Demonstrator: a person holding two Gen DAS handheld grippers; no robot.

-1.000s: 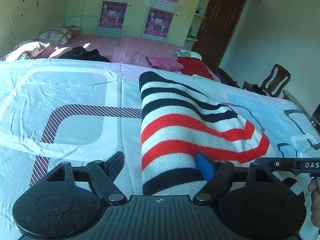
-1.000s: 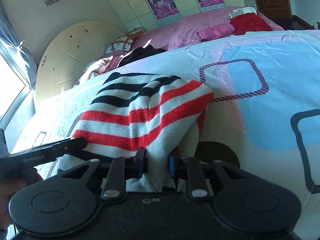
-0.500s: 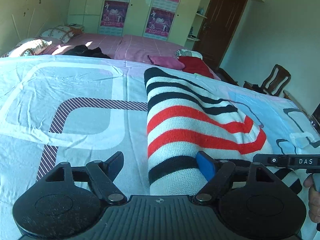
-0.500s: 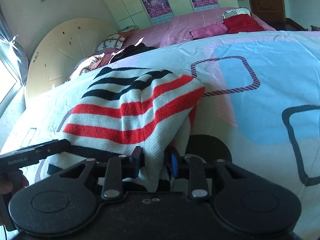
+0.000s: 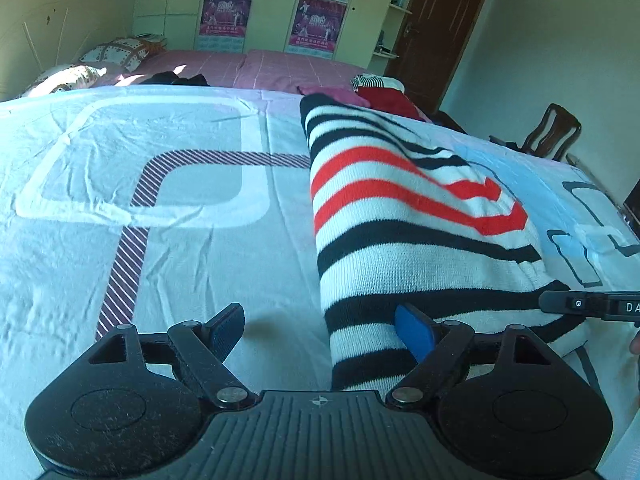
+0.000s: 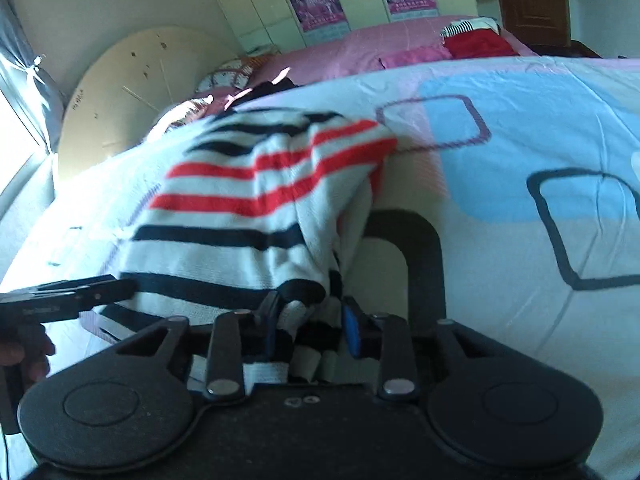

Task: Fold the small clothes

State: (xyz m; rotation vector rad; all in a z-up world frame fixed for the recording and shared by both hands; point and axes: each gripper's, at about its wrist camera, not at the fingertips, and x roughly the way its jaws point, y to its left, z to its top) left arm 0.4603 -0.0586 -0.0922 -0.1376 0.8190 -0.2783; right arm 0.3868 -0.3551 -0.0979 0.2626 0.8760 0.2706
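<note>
**Grippers parted over a striped sweater on the bed**

Jaws of the left gripper [image 5: 320, 330] stand wide apart and clasp nothing. Its left finger [image 5: 226, 328] hangs over bare bedsheet [image 5: 160, 264], while its blue right pad [image 5: 414, 330] sits above the near end of the striped sweater [image 5: 400, 216], whose left edge runs up between the two fingers. No pad presses on the knit there.

The right gripper [image 6: 310, 330] has just been opening its jaws; they now stand partly apart with a bunched fold of the sweater [image 6: 248, 208] lying between them. The cloth looks slack in the gap, and the pads do not seem to pinch it, though motion blur softens that view.

The sweater, white knit with black and red stripes, lies in a long folded heap on the pale blue and white sheet, running from the near edge toward the far side of the bed. In the left wrist view the tip of the right gripper pokes in at the right edge, touching the sweater's near right corner, with part of a hand [image 5: 634, 344] behind it.

Farther off lie a pink bedspread [image 5: 248, 68], patterned pillows [image 5: 116, 54], a small pile of red and pink clothes [image 5: 380, 98], wardrobe doors with posters [image 5: 316, 24], a brown door [image 5: 444, 28] and a wooden chair [image 5: 554, 132] at far right.
</note>
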